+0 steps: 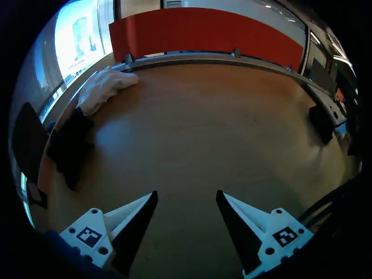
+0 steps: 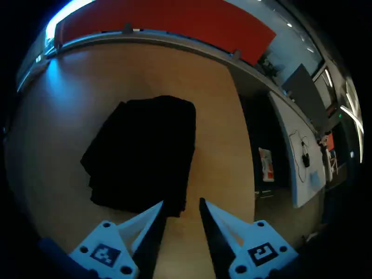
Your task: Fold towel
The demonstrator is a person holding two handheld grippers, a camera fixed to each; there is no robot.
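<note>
Wooden table [image 2: 223,116] beneath dark towel [image 2: 144,153], long axis toward red partition [image 2: 186,23]

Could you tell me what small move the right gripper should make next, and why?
Probably ease the right gripper forward and down to pinch the near edge of the flat black fabric towel: it is open, empty and poised at that edge on the wooden table.

table [image 1: 209,139] with black towel [image 2: 144,153], white cloth [image 1: 104,86]

No legible text or numbers, black-and-white coded tags [image 1: 89,236] on left gripper [image 1: 187,196], same on right gripper [image 2: 181,202]
</note>
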